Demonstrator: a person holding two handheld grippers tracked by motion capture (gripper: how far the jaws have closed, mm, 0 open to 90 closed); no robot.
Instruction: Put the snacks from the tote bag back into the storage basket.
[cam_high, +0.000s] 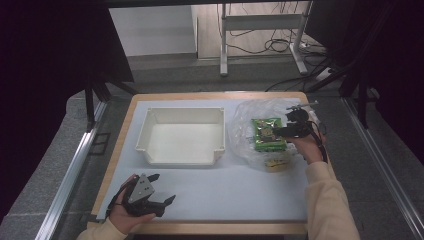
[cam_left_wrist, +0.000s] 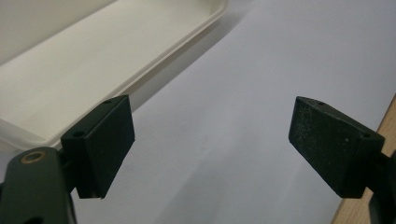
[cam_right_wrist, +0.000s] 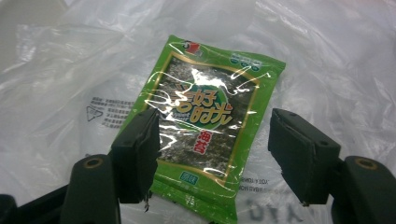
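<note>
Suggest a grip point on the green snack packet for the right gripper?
Take the green snack packet across its narrow width near the lower end, coming down from above. It lies flat on the clear plastic bag, and the right gripper already straddles it with open jaws, so it probably only needs lowering.

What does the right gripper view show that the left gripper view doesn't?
Right gripper view: a green snack packet lying on a clear plastic bag, with the right gripper open around the packet, its pads not pressing on it.
Left gripper view: the white bin and the table's wooden edge, with the left gripper open over bare white surface.
Both: open black jaws above the table.
</note>
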